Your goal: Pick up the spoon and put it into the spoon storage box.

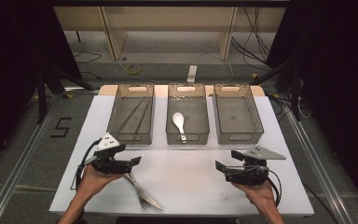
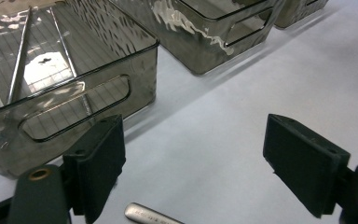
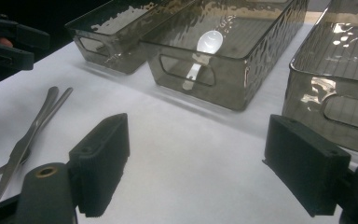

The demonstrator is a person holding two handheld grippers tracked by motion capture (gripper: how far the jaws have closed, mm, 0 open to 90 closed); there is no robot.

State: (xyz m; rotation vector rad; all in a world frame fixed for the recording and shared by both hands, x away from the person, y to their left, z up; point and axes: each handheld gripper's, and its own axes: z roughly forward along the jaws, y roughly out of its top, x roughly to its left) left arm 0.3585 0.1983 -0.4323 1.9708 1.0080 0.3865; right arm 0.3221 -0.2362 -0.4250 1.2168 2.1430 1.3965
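Two forks lie crossed on the white table sheet, with both grippers open and holding nothing.

The forks (image 1: 142, 193) rest near the front edge of the table (image 1: 191, 186), at about seven o'clock from the sheet's middle, handles pointing up toward the left gripper (image 1: 133, 162) and tines toward the front edge. That gripper hovers just above the handle ends, at about eleven o'clock from the forks, its jaws spread wide with nothing between them; in the left gripper view one handle tip (image 2: 151, 215) lies on the sheet between the jaws. The right gripper (image 1: 228, 161) sits well apart at three o'clock, jaws also wide and bare. Three clear bins stand at twelve o'clock: the left bin (image 1: 131, 113) holds chopsticks (image 1: 133, 114), the middle bin (image 1: 188, 114) a white spoon (image 1: 179, 124), then the right bin (image 1: 237, 113).
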